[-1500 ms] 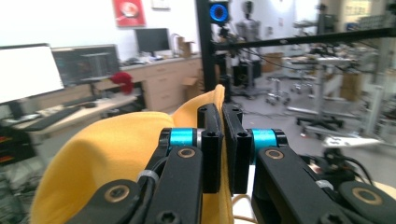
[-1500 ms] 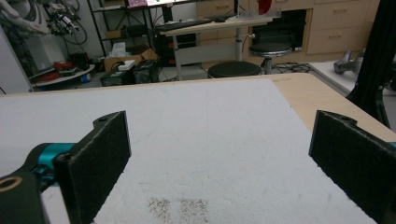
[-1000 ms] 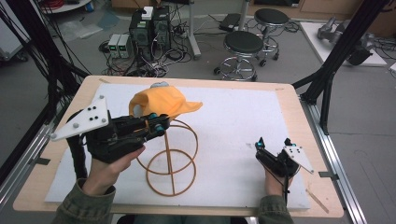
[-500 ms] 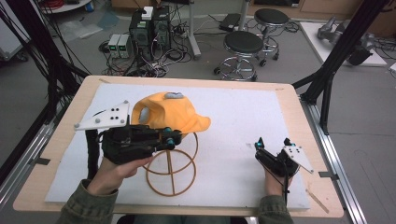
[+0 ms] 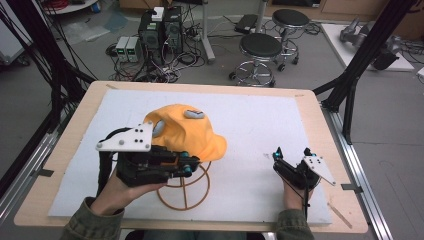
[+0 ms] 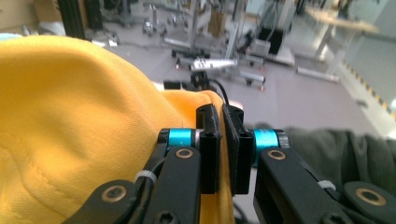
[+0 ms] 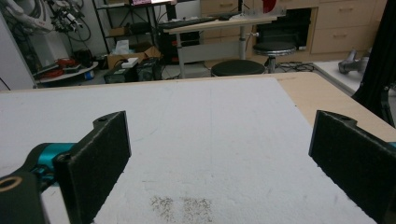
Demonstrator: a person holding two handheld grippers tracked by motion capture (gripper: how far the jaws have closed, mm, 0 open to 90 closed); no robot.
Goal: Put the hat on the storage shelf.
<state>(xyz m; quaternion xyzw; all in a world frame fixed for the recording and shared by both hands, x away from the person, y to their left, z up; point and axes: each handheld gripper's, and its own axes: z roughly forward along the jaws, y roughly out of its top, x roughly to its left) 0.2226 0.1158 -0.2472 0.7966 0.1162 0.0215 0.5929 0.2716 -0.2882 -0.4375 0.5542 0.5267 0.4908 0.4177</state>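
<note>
At centre left of the high view, left gripper (image 5: 187, 163) clamped on edge of yellow cap (image 5: 182, 131), cap draped atop wire stand (image 5: 183, 192) on table (image 5: 310, 107), brim aimed right; right gripper (image 5: 291, 152) low right, well apart. Along left gripper view, jaws pinching yellow fabric, cap bulk spreading left. Across right gripper view, jaws wide apart over bare white mat (image 7: 210, 140).
</note>
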